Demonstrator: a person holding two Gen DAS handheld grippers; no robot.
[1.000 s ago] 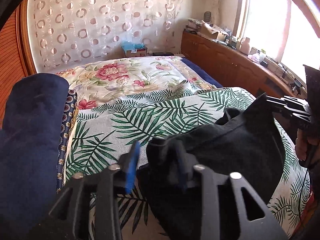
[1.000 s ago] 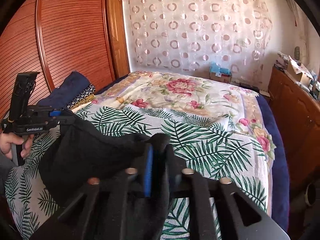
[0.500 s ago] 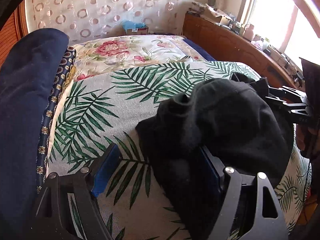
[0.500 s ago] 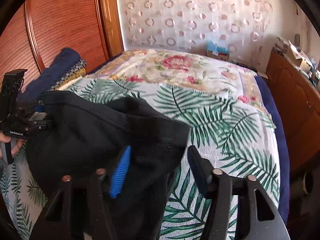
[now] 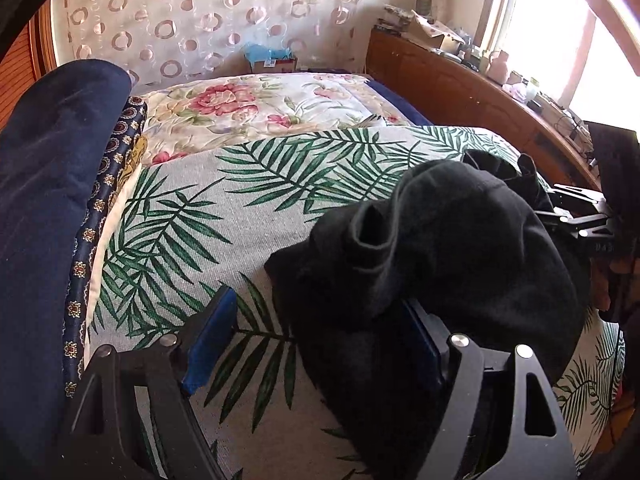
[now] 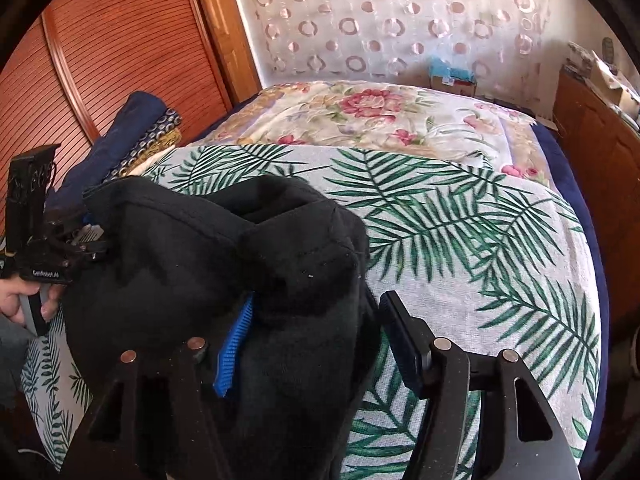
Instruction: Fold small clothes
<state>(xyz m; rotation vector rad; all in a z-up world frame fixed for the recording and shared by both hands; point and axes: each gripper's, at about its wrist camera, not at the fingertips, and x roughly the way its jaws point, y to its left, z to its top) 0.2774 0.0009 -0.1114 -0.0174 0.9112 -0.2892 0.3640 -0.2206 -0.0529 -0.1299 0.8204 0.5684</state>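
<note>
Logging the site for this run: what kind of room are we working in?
Most likely a home bedroom. The black garment lies on a bed under a palm-leaf cover and a floral quilt; a slatted wooden wardrobe door stands beside it, and a cluttered wooden dresser runs under the window.

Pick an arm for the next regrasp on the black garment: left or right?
Right, probably. Both grippers are open. The right gripper has the black garment draped over its blue pad, cloth bunched between the fingers. The left gripper mostly straddles bare palm-leaf cover, cloth only at one finger.
</note>
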